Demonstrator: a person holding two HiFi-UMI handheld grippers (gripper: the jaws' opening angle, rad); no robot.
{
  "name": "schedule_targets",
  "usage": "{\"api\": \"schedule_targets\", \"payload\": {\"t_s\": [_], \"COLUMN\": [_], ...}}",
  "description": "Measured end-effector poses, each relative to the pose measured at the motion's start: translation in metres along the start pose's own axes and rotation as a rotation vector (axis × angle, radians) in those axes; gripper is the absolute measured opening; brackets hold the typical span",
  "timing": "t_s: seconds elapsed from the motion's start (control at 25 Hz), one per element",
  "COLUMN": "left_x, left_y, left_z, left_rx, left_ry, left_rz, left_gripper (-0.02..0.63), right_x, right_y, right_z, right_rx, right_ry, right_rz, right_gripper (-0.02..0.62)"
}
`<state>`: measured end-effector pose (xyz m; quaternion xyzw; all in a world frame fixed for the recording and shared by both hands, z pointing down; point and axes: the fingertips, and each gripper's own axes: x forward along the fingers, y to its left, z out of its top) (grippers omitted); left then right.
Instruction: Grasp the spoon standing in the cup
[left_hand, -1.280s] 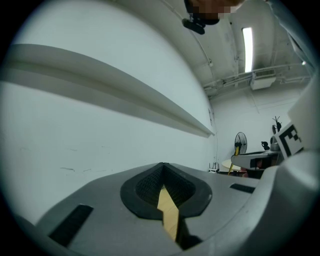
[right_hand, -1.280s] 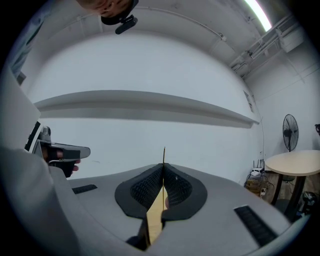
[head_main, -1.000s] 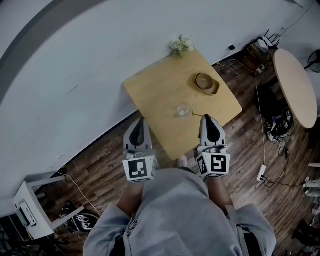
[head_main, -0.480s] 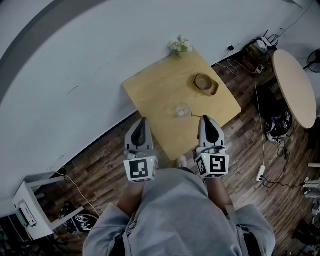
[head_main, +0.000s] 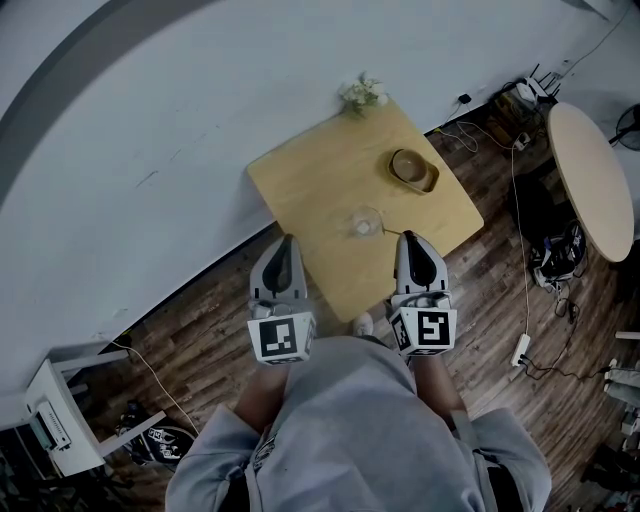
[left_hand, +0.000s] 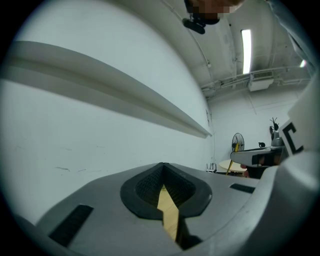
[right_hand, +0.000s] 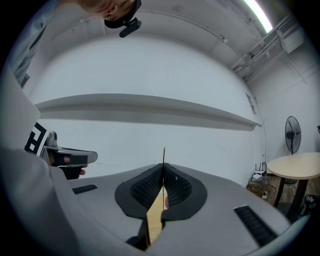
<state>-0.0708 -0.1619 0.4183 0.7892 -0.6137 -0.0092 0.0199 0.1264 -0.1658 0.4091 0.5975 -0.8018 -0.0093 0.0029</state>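
A clear glass cup (head_main: 366, 221) stands near the front of the wooden table (head_main: 320, 180). The spoon (head_main: 388, 231) leans out of it to the right as a thin handle. My right gripper (head_main: 407, 236) is at the handle's end. In the right gripper view its jaws (right_hand: 163, 172) are shut, with the thin spoon handle (right_hand: 163, 154) sticking up between the pads. My left gripper (head_main: 288, 240) hovers at the table's front-left edge, apart from the cup. The left gripper (left_hand: 162, 172) has its pads together and holds nothing.
A tan bowl (head_main: 413, 169) sits behind the cup on the right, and a small flower bunch (head_main: 362, 92) stands at the table's back corner by the white wall. A round table (head_main: 590, 175), cables and a power strip (head_main: 520, 348) are at the right.
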Motion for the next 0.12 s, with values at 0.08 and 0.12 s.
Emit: {"api": "schedule_targets", "payload": {"t_s": [0.08,0.12], "left_x": [0.0007,0.0011], "left_y": [0.0014,0.0021], "left_z": [-0.0023,-0.0034], "left_rx": [0.001,0.002], "left_ry": [0.008,0.012], "left_rz": [0.004,0.006], "left_gripper": [0.000,0.000], "right_x": [0.0018,0.0027], "right_y": [-0.0002,-0.0004], "right_z": [-0.0003,-0.0005], "right_rx": [0.000,0.000], "right_ry": [0.002,0.003], "right_rz": [0.002,0.002], "right_gripper": [0.002,0.002]}}
